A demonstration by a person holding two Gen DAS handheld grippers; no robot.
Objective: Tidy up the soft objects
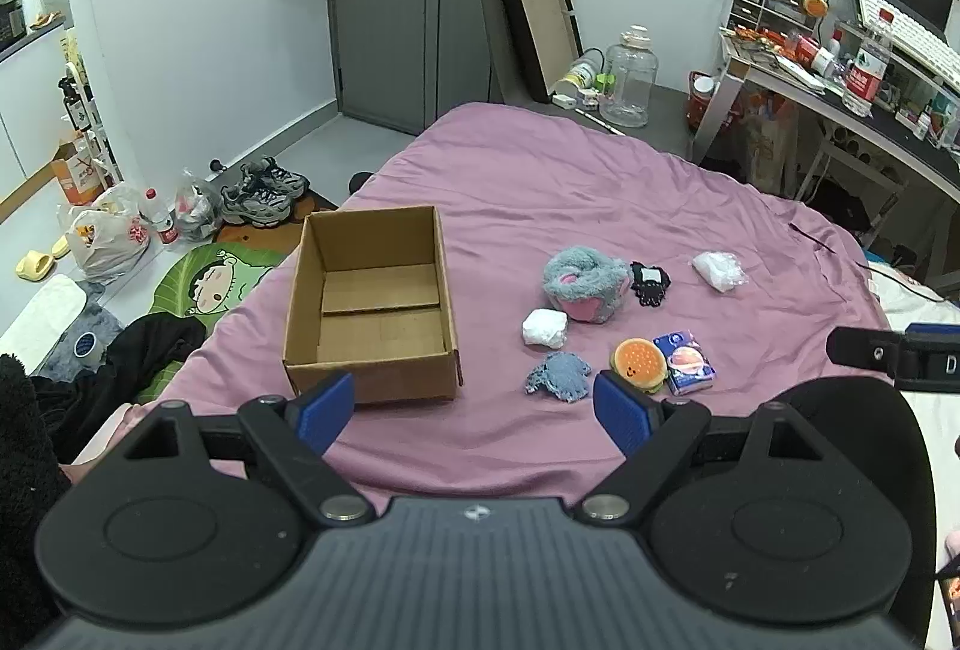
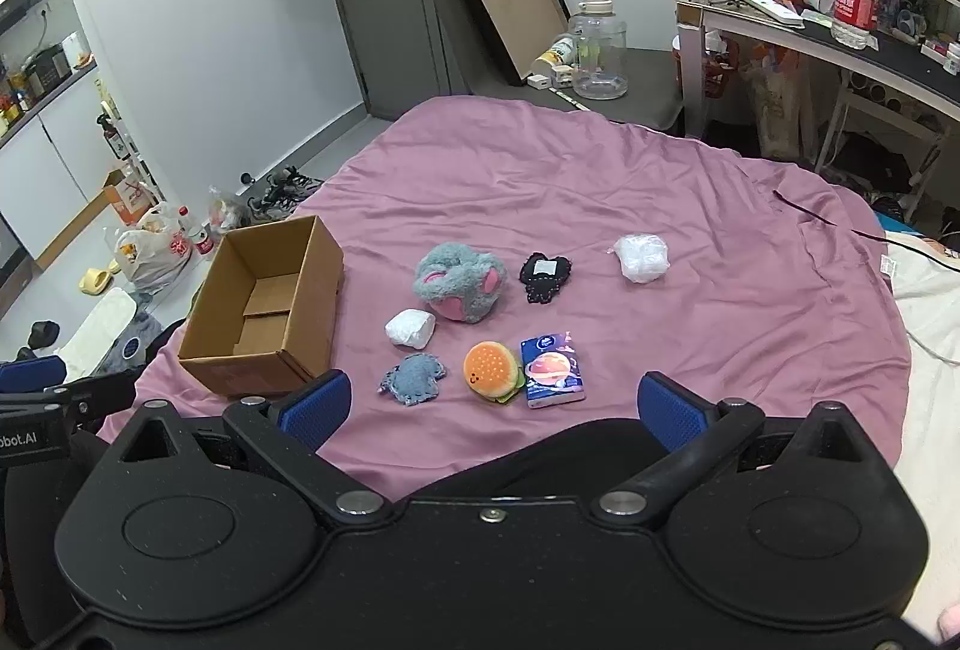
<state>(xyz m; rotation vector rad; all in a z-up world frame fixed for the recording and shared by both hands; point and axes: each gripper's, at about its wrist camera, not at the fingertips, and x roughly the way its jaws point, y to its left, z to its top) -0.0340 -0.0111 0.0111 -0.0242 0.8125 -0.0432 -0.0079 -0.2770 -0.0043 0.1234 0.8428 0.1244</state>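
An open, empty cardboard box (image 1: 372,308) (image 2: 264,308) stands on the purple bedsheet (image 1: 570,182) (image 2: 600,182). To its right lie a grey-pink plush (image 1: 585,284) (image 2: 461,287), a black pouch (image 1: 650,282) (image 2: 545,276), two white bundles (image 1: 545,328) (image 1: 718,270) (image 2: 410,328) (image 2: 642,257), a blue-grey cloth toy (image 1: 558,375) (image 2: 413,377), a burger plush (image 1: 639,364) (image 2: 492,371) and a tissue pack (image 1: 685,362) (image 2: 552,369). My left gripper (image 1: 474,410) is open and empty, just before the box. My right gripper (image 2: 493,407) is open and empty, just short of the burger plush.
The bed's left edge drops to a floor with bags (image 1: 108,239), shoes (image 1: 264,191) and a green mat (image 1: 204,284). A cluttered desk (image 1: 840,74) stands at the right. A large clear jug (image 1: 627,77) and a leaning tray (image 1: 534,14) stand beyond the bed.
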